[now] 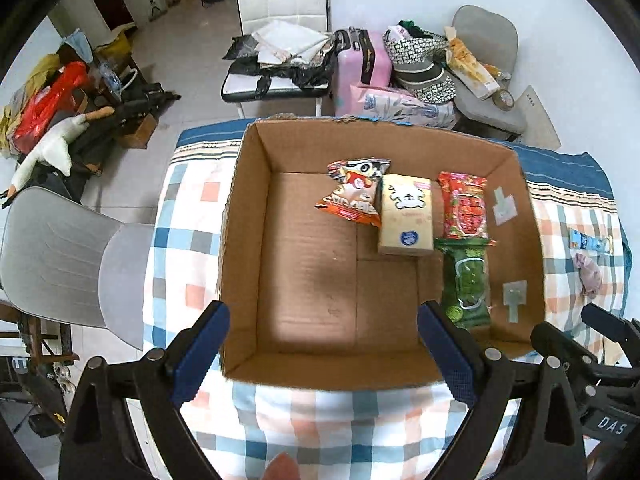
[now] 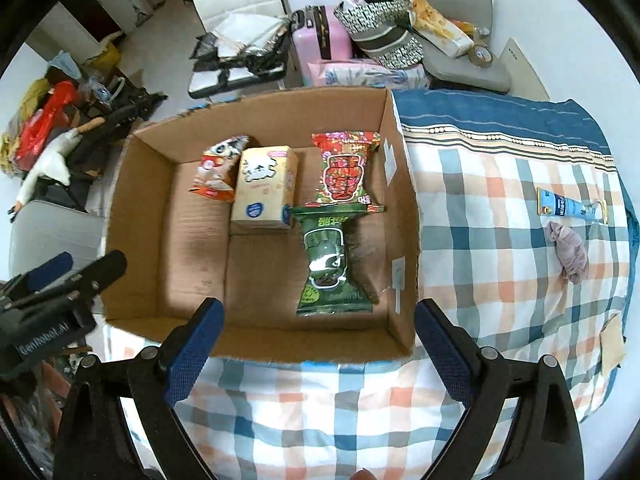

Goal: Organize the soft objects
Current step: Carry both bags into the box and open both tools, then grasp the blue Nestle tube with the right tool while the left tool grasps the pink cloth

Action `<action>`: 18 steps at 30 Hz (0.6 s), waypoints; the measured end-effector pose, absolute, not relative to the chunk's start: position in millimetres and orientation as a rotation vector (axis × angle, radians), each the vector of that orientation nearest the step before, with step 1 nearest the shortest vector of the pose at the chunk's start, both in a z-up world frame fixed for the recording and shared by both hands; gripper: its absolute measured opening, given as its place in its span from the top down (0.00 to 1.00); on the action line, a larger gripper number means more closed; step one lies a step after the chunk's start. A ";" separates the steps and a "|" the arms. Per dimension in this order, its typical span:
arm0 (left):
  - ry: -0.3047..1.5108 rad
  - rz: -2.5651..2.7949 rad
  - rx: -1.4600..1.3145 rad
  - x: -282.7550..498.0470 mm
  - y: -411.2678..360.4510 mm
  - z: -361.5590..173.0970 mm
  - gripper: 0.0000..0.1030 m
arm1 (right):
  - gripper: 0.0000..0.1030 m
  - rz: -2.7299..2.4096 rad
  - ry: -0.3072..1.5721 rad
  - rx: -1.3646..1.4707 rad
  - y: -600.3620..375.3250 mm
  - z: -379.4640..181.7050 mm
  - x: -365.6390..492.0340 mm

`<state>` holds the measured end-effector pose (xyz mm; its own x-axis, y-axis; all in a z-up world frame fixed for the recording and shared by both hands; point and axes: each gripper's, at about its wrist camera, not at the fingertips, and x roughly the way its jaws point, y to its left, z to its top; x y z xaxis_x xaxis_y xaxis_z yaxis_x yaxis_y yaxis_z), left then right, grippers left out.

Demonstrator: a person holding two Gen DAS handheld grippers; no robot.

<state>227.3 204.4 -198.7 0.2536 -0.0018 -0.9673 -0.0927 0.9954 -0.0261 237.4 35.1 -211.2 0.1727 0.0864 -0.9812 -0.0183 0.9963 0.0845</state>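
An open cardboard box [image 1: 248, 240] [image 2: 404, 208] stands on the checked cloth. Inside lie an orange snack bag [image 1: 354, 192] [image 2: 216, 172], a cream tissue pack [image 1: 406, 214] [image 2: 266, 186], a red packet [image 1: 464, 210] [image 2: 346, 168] and a green packet [image 1: 468, 284] [image 2: 330, 264]. On the cloth right of the box lie a blue tube [image 1: 590, 241] [image 2: 570, 206] and a crumpled pinkish cloth [image 1: 588, 274] [image 2: 570, 254]. My left gripper [image 1: 322, 354] is open and empty over the box's near edge. My right gripper [image 2: 318, 350] is open and empty, also at the near edge.
The table [image 2: 480, 184] has a checked cloth with a blue border. A grey chair [image 1: 60, 256] stands at the left. Behind the table are a white chair [image 1: 280, 0], a pink suitcase [image 1: 362, 64], bags and floor clutter. A beige scrap [image 2: 612, 344] lies at the right.
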 end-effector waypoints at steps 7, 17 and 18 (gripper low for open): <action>1.245 0.029 -0.037 217.2 151.2 -156.5 0.07 | 0.05 0.108 1.349 0.180 -5.2 -181.3 217.3; 1.356 -0.237 -0.124 254.7 -34.7 -179.2 0.07 | 0.05 -0.145 1.270 0.362 -197.5 -156.5 189.3; 1.388 -0.263 -0.159 260.3 -53.6 -190.3 0.07 | 0.05 -0.193 1.269 0.377 -226.6 -159.0 186.4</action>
